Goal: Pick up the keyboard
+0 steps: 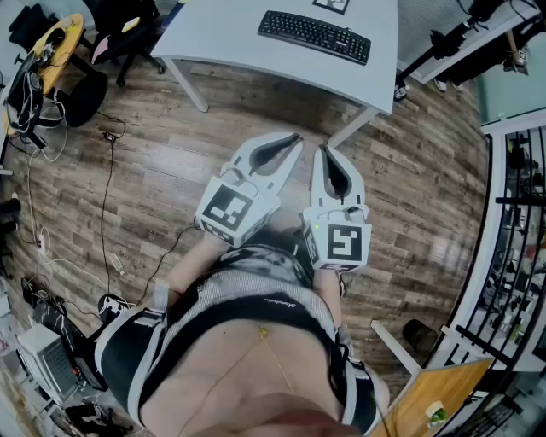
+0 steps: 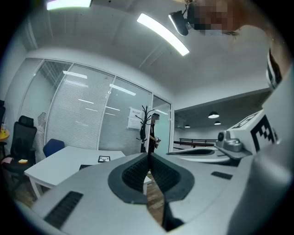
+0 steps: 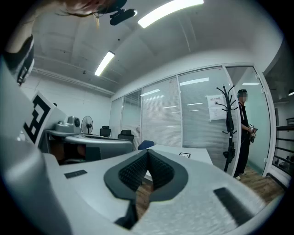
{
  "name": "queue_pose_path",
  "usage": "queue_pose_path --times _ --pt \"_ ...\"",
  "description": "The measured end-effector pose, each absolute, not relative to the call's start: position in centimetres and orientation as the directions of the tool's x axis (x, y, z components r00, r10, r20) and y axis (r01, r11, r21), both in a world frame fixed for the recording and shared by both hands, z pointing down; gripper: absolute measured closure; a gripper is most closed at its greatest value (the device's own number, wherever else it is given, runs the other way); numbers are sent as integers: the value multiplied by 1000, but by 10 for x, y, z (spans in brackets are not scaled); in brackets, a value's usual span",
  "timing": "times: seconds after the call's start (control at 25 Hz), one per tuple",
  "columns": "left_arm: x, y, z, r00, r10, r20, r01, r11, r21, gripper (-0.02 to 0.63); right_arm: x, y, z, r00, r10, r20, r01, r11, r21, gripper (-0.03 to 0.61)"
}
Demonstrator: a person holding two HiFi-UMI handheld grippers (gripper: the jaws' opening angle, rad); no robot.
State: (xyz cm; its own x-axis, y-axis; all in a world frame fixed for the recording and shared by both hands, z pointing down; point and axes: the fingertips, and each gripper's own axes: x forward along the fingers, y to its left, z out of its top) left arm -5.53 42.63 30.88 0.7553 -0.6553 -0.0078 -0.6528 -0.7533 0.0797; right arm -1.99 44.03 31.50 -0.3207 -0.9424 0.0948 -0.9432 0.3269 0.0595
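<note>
The keyboard (image 1: 314, 36) lies flat on the white table (image 1: 222, 34), toward the right end of the top, its long side slanting across it; nothing touches it. A square marker card (image 1: 331, 4) lies just beyond it on the same table. My left gripper (image 1: 288, 143) and my right gripper (image 1: 328, 157) are side by side over the wooden floor (image 1: 171, 154), short of the table's near edge and well apart from the keyboard, both held level with tips toward the table. In the left gripper view the jaws are closed, the ribbed pads (image 2: 135, 172) meeting at the tips with nothing between them. The right gripper view shows the same: ribbed pads (image 3: 133, 170) drawn together, nothing gripped. Further out, black office chairs (image 1: 128, 34) stand left of the table and loose cables (image 1: 107, 188) trail across the floor. Beyond the table, a person (image 3: 242, 133) stands beside a coat rack (image 3: 228, 124) at the glass partition.
</note>
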Motion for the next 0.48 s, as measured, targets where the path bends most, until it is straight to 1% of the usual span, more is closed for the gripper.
queue_pose_path --times 0.4,0.48 --pt "-63 415 311 729 -684 -2 -682 -727 84 592 -19 431 313 -319 -945 64 -946 322 44 574" --pt "-65 413 312 729 -684 4 -682 -725 97 592 -21 429 313 -324 -943 70 -944 328 48 540"
